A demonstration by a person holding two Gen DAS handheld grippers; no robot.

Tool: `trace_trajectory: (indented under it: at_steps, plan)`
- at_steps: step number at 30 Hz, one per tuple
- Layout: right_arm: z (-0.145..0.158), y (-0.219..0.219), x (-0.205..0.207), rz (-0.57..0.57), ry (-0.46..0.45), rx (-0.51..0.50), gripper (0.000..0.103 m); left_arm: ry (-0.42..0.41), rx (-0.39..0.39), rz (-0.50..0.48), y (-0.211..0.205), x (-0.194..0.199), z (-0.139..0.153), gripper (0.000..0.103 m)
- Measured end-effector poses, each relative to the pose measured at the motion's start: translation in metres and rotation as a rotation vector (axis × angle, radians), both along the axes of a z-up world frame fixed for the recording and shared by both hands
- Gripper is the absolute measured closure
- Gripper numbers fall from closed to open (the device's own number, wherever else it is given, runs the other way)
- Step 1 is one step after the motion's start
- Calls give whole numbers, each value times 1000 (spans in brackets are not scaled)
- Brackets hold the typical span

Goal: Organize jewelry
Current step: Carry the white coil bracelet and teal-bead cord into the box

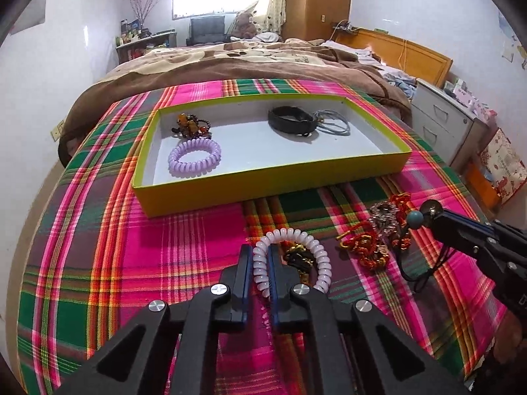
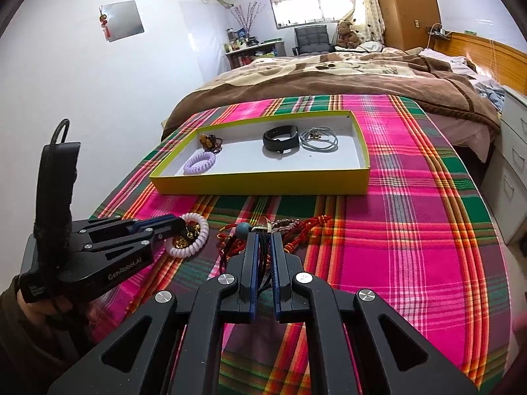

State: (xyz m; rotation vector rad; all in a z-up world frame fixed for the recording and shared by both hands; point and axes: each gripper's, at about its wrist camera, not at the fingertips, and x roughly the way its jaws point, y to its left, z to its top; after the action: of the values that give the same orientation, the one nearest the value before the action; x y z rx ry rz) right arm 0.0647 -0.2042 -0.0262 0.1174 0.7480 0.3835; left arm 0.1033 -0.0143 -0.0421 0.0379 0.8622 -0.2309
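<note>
My left gripper [image 1: 260, 254] is shut on the left side of a pale pink spiral hair tie [image 1: 316, 250], which lies on the plaid cloth [image 1: 184, 240]. A gold and black trinket [image 1: 298, 256] sits inside the tie's ring. My right gripper [image 2: 264, 237] is shut on thin black cords [image 2: 263, 258] that carry a teal bead [image 2: 243, 229]. It stands over a pile of red knotted cord [image 2: 313, 223] and a rhinestone piece [image 1: 383, 217]. Beyond lies a yellow tray [image 1: 263, 191] holding a lilac spiral tie [image 1: 195, 157], an amber bead bracelet [image 1: 191, 126], a black band [image 1: 291, 120] and grey cord loops [image 1: 332, 121].
The plaid cloth covers the foot of a bed with a brown blanket [image 1: 230, 62] behind the tray. A white drawer unit [image 1: 441, 121] stands at the right edge. In the right wrist view, a hand [image 2: 49, 309] holds the left gripper [image 2: 179, 227] at the left.
</note>
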Motion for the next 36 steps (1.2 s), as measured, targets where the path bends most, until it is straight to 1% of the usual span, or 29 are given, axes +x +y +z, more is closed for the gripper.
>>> trace_trajectory:
  at_steps: [12,20,24,28,31,34,36]
  plan:
    - [7,-2,-1,-12,-13,0,96,-39,-44,20,14,-5,19,94]
    - [24,-9,14,-39,-43,1,96,-79,-99,29,24,6,44,94]
    - [32,-13,31,-57,-54,-2,96,-108,-106,45,29,20,58,94]
    - [35,-16,51,-78,-52,-11,96,-117,-117,54,32,41,66,94]
    - [35,-16,67,-89,-46,-30,96,-114,-131,55,31,57,68,94]
    - [34,-15,81,-92,-41,-53,96,-118,-115,55,28,72,69,94]
    - [33,-15,91,-92,-35,-68,96,-106,-128,54,27,85,67,94]
